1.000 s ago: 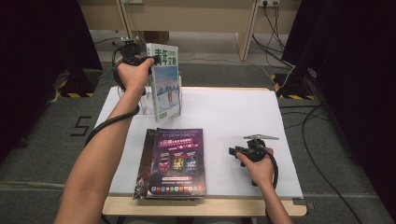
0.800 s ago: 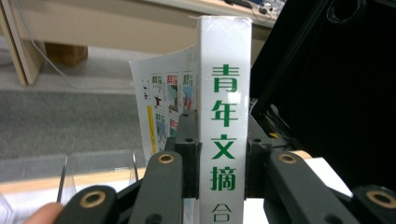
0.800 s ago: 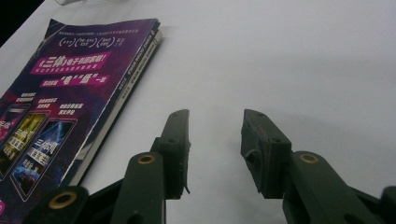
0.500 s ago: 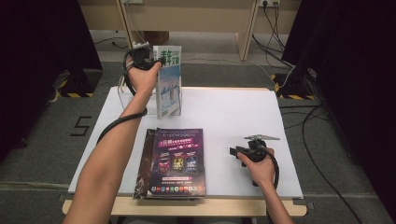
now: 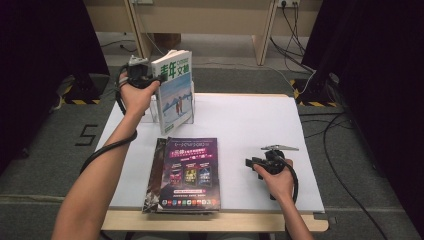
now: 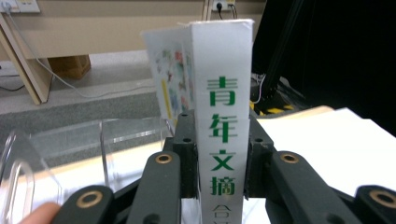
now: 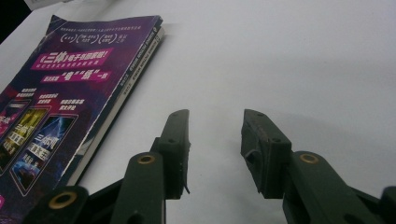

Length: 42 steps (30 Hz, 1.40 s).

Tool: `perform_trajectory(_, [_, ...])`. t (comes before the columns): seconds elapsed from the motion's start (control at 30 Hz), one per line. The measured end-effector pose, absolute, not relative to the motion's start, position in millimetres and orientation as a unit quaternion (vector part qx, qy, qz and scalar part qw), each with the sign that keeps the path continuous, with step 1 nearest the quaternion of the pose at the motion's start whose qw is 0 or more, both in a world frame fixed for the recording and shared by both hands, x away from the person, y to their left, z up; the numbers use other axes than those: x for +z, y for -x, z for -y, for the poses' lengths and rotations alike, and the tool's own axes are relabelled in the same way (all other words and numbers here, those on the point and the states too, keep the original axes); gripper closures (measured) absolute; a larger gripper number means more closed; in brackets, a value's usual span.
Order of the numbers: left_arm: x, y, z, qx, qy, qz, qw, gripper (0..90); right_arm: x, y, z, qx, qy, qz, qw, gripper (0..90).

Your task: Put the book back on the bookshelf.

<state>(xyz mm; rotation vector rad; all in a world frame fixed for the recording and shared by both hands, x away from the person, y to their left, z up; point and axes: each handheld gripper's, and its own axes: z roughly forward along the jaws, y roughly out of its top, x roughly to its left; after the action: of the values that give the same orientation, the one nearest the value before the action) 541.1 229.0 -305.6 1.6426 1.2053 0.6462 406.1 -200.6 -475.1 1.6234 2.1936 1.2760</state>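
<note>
A white book (image 5: 175, 92) with green characters and a snowy cover picture stands upright at the table's back left. My left gripper (image 5: 155, 80) is shut on its spine edge. In the left gripper view the two jaws press on either side of the spine (image 6: 223, 140). The book's lower part is level with a clear acrylic stand (image 5: 152, 107); I cannot tell whether it rests in it. A stack of purple magazines (image 5: 187, 172) lies flat near the front edge. To its right my right gripper (image 5: 250, 164) lies on the table, open, with nothing between its jaws (image 7: 215, 126).
The white table top (image 5: 250, 120) stretches bare between the stand and the right gripper. The clear stand (image 6: 107, 140) is below and left of the held book in the left gripper view. The purple magazines (image 7: 60, 102) lie left of the right jaws. Cables run on the floor behind.
My left hand has come down and slightly left with the book. The book turned from edge-on back to cover facing the camera. The right gripper has stayed put.
</note>
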Motion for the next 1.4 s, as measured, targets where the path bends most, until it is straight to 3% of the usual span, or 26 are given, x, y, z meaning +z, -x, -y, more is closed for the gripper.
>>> perform_trajectory(0.4, [-321.2,-507.5,-245.5,0.238,-0.69,-0.502,0.463,71.6,-472.5,-404.1,206.3,0.425,-0.543,-0.72,0.074,61.8])
perform_trajectory(1.23, [-320.4,-514.1,-243.0,0.256,-0.646,-0.519,0.498,58.2,-475.1,-404.3,204.5,0.419,-0.547,-0.722,0.062,60.1])
perform_trajectory(1.4, [-323.5,-517.7,-238.4,0.248,-0.649,-0.522,0.495,61.5,-475.9,-404.5,204.9,0.418,-0.548,-0.722,0.06,59.9])
